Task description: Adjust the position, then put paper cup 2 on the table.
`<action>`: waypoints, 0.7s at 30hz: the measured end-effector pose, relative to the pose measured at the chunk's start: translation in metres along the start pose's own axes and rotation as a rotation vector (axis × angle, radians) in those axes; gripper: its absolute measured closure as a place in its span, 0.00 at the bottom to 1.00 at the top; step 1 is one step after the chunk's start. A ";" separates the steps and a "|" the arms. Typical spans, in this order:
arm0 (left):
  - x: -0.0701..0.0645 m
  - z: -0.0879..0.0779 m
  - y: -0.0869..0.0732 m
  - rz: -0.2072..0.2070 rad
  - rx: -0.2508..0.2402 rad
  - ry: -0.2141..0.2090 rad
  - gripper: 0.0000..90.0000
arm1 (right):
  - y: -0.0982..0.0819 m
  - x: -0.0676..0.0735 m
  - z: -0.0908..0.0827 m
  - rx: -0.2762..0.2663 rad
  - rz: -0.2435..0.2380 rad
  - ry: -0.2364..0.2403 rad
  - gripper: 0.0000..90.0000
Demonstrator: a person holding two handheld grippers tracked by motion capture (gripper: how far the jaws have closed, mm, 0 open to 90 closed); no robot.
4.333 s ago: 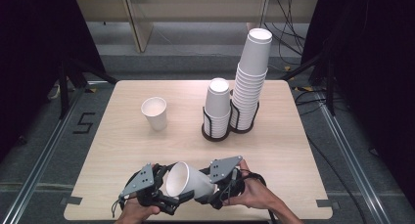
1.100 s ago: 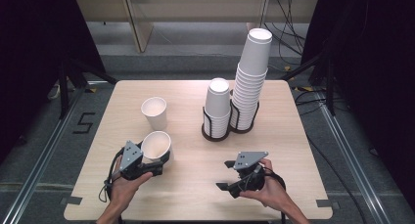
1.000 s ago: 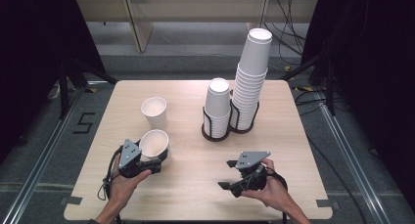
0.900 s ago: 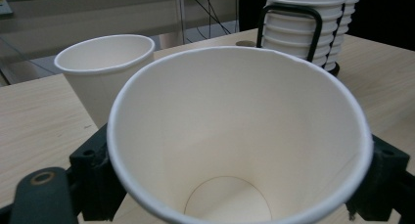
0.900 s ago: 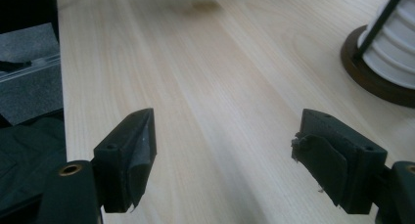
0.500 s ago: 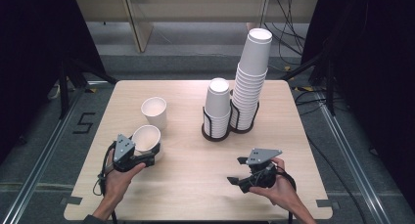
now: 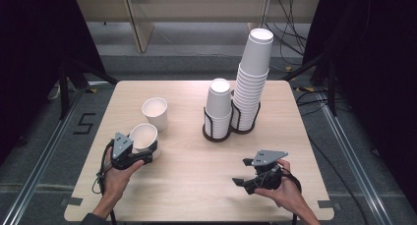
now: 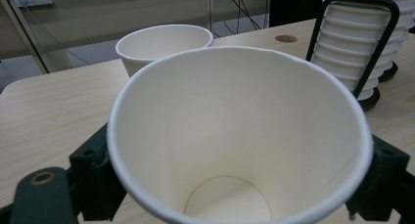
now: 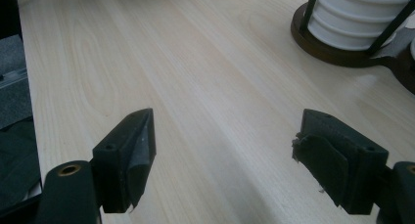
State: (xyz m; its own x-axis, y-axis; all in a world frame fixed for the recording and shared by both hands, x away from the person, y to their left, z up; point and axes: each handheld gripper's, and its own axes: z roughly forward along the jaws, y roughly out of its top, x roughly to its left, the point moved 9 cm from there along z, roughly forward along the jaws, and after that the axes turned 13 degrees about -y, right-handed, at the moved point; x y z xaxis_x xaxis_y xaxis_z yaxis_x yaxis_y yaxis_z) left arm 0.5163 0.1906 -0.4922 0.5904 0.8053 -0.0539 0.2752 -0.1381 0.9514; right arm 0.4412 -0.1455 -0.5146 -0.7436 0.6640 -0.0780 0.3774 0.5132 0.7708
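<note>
We see the table (image 7: 196, 185) evenly lit from above, while the room around it falls into near black. Shadows are soft and short. The cup (image 8: 235, 136) close to the left gripper's lens looks sharp and slightly stretched; the right gripper view shows a pale sheen on the wood.

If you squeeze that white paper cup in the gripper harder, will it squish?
Probably. The white paper cup looks thin-walled and empty, so it likely dents under the left gripper, whose jaws clamp its sides. It seems light. Let go tilted, it might tip and roll across the wooden table.
</note>
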 end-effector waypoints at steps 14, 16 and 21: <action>0.017 0.001 -0.004 -0.016 0.009 0.039 0.15 | -0.004 -0.008 -0.004 -0.007 0.021 -0.015 0.25; 0.020 0.001 -0.005 -0.023 0.009 0.044 0.15 | -0.004 -0.009 -0.005 -0.006 0.016 -0.014 0.25; 0.025 0.001 -0.007 -0.029 0.010 0.056 0.15 | -0.006 -0.010 -0.005 -0.003 0.021 -0.012 0.25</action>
State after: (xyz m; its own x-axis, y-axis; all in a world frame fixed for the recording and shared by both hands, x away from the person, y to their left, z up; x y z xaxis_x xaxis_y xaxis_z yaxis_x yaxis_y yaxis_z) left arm 0.5295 0.2111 -0.5000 0.5392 0.8397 -0.0638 0.2988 -0.1200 0.9467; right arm 0.4439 -0.1577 -0.5152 -0.7285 0.6815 -0.0692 0.3915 0.4972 0.7743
